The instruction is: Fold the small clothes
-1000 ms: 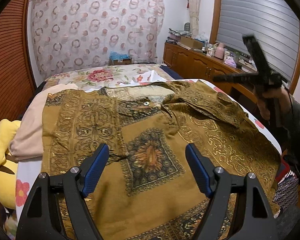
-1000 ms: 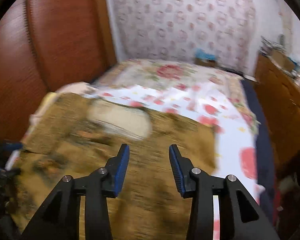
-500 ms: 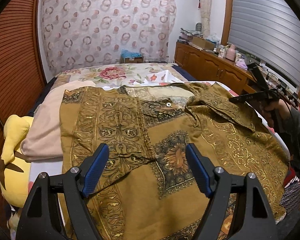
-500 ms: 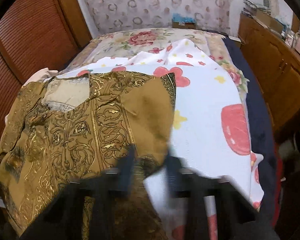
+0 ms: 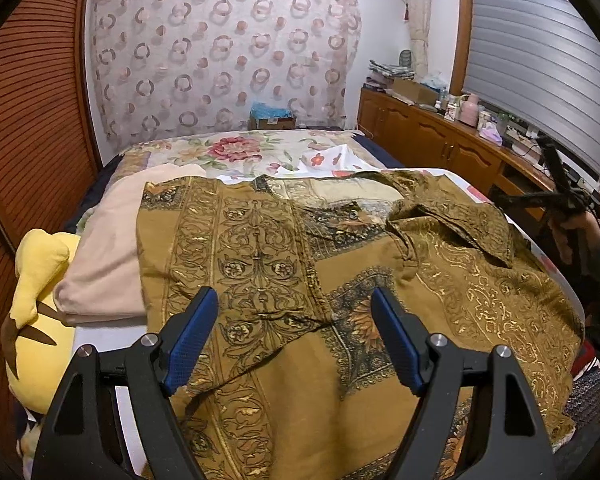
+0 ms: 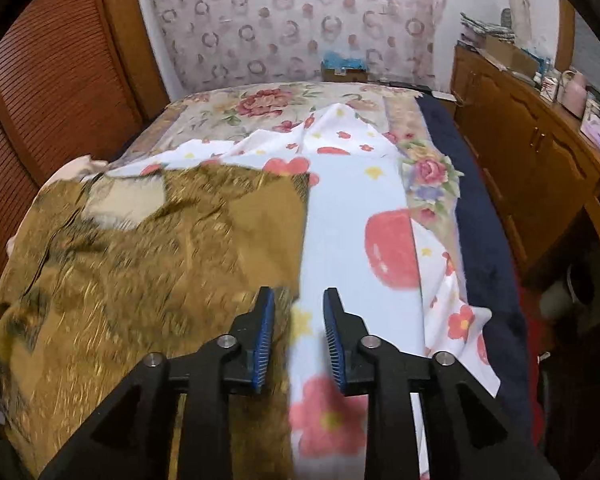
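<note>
A mustard-brown patterned shirt lies spread on the bed, collar toward the far side, one flap folded over near the collar. My left gripper hovers open and empty above the shirt's lower middle. My right gripper is open with a narrower gap and empty, low over the shirt's right edge, where the cloth meets the white flowered sheet. The right gripper also shows in the left wrist view, held in a hand at the bed's right side. The right wrist view is motion-blurred.
A folded beige blanket and a yellow plush toy lie at the bed's left side. A wooden cabinet with clutter runs along the right wall. A slatted wooden door stands on the left.
My right gripper swung from high over the shirt down to its right edge, its jaws narrower. My left gripper pulled back slightly, so more of the shirt and blanket shows.
</note>
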Demonstrator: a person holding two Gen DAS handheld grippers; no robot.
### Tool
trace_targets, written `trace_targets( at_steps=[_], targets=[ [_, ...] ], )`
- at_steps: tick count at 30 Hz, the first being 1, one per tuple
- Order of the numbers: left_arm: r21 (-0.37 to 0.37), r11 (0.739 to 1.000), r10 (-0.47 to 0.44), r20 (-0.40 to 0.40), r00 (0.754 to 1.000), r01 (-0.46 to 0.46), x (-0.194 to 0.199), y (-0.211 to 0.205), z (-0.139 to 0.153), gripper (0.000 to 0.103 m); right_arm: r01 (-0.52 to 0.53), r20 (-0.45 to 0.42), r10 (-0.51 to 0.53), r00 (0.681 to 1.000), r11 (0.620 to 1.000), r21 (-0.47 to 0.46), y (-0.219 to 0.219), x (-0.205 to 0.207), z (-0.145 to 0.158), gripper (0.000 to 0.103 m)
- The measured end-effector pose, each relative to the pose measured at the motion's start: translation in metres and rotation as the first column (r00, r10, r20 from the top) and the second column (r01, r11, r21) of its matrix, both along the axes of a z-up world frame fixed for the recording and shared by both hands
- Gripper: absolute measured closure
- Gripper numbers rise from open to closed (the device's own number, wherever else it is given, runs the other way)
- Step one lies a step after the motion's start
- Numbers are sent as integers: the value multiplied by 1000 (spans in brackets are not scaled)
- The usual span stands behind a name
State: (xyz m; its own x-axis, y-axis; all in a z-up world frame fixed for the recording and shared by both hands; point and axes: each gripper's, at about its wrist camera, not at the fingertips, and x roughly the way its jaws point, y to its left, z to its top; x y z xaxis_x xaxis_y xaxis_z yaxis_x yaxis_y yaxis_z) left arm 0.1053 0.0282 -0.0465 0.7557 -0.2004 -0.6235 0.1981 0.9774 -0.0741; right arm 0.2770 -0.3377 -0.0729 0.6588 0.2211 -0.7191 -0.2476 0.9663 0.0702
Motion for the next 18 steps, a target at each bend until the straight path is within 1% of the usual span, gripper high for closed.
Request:
trace_targets(
  at_steps=[1, 2, 5, 9, 12, 14, 17, 18],
  targets=[
    [-1, 1000, 5, 0, 1000, -5, 1, 1, 0, 24, -8, -5, 8, 1000, 1000, 5, 3, 0, 1, 68],
    [-4, 1000, 12, 2, 1000, -12, 2, 4, 0, 24, -16, -12, 17, 1000, 1000, 13, 3, -5, 1, 66],
    [-13, 1000, 26, 5, 1000, -26, 2, 8, 1, 24, -39, -29, 40, 999, 999, 25, 0, -25, 2, 66],
    [-6, 999, 41, 0, 999, -41, 3, 15, -2, 24, -76, -68, 75, 995, 997, -12, 3, -43, -12, 66],
    [-4, 999, 53, 4, 999, -53, 5, 20, -2, 24, -89, -49, 86, 995, 995, -53, 3, -49, -14, 90],
    [-5, 998, 62, 4, 998, -62, 10, 25, -1, 24, -96, -49, 94, 994, 994, -42, 0, -48, -13, 90],
    [22, 997, 73, 5, 997, -73, 19, 34, 1, 24, -90, -58, 88, 994, 996, -23, -4, -47, -11, 90],
    [34, 996, 76, 6, 997, -77, 24, 38, 2, 24, -90, -44, 89, 995, 996, -20, -5, -48, -7, 87]
  ],
)
